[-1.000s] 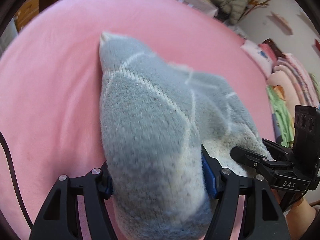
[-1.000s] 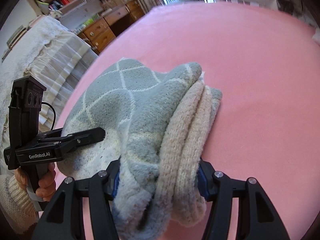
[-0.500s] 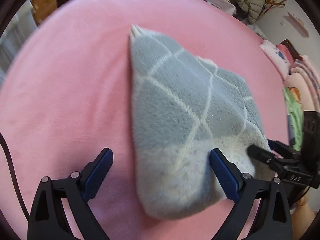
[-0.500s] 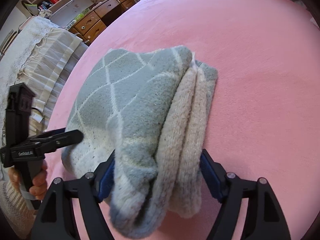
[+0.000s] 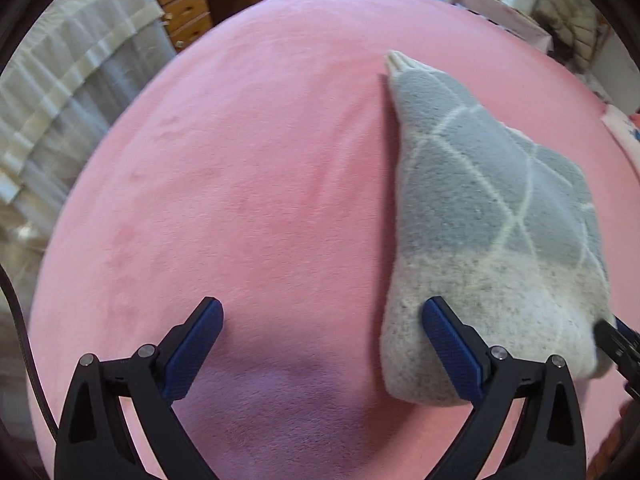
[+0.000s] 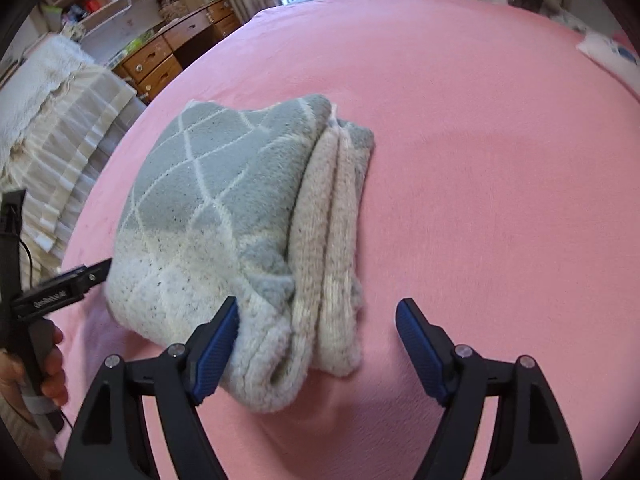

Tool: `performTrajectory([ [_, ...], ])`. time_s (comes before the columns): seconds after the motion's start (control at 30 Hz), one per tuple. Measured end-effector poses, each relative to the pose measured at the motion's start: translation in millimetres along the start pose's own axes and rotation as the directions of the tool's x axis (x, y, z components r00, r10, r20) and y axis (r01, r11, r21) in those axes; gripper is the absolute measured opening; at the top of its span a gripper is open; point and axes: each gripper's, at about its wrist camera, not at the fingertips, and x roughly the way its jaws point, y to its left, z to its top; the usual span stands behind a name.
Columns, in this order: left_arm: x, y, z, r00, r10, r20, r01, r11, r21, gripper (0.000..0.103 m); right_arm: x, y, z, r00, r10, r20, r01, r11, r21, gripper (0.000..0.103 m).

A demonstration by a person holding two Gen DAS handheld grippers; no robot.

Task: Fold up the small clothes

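A folded grey garment with a white diamond pattern and a cream end [image 5: 492,216] lies on the pink bed cover [image 5: 260,184]. It also shows in the right wrist view [image 6: 224,216], with cream ribbed layers along its right side. My left gripper [image 5: 322,344] is open and empty, with the garment beside its right finger. My right gripper [image 6: 318,344] is open, with the garment's near end between its jaws, close against the left finger. The left gripper also shows at the left edge of the right wrist view [image 6: 86,276].
A wooden chest of drawers [image 6: 168,56] and white shelves [image 6: 104,8] stand beyond the bed's far left. A cream striped bedspread [image 5: 60,92] hangs at the left. A pale cloth [image 6: 608,54] lies at the far right of the bed.
Both grippers have opened and let go of the garment, which now lies flat on the bed. The left gripper has drawn away to the left of it.
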Motion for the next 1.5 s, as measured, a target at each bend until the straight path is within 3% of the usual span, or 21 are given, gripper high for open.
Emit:
performTrajectory([
  [0.13, -29.4, -20.4, -7.1, 0.997, 0.072, 0.027, -0.072, 0.997, 0.021, 0.096, -24.1, -0.2, -5.7, 1.000, -0.008, 0.028, 0.007, 1.000, 0.015, 0.078],
  [0.37, -103.2, -67.9, -56.4, 0.998, 0.004, 0.062, -0.007, 0.998, 0.057, 0.096, -80.9, -5.9, -33.4, 0.999, -0.034, 0.036, 0.034, 0.999, -0.004, 0.078],
  [0.53, -150.1, -113.6, -106.3, 0.997, -0.077, 0.019, 0.076, 0.996, 0.054, 0.096, -127.0, -16.6, -67.3, 0.999, -0.036, 0.014, 0.037, 0.999, -0.025, 0.078],
  [0.63, -176.4, -137.0, -135.0, 0.997, -0.081, 0.009, 0.081, 0.996, 0.040, 0.096, -159.0, -29.1, -91.3, 0.999, -0.040, 0.003, 0.040, 0.999, -0.027, 0.078],
  [0.77, -203.1, -165.0, -174.4, 0.995, -0.094, -0.017, 0.094, 0.995, 0.022, 0.096, -205.1, -48.4, -123.2, 0.991, -0.131, 0.032, 0.131, 0.991, -0.029, 0.078],
  [1.0, -244.0, -213.6, -226.7, 0.996, -0.082, -0.020, 0.083, 0.996, 0.036, 0.096, -259.2, -87.5, -160.7, 0.977, -0.209, 0.050, 0.208, 0.978, 0.028, 0.078],
  [1.27, -311.0, -247.6, -248.2, 0.990, -0.086, 0.112, 0.076, 0.993, 0.091, 0.097, -300.3, -106.6, -190.2, 0.966, -0.255, 0.048, 0.252, 0.966, 0.062, 0.079],
  [1.5, -340.7, -271.3, -261.3, 0.985, -0.100, 0.142, 0.085, 0.991, 0.105, 0.100, -322.6, -119.1, -195.7, 0.971, -0.232, 0.056, 0.228, 0.971, 0.067, 0.079],
])
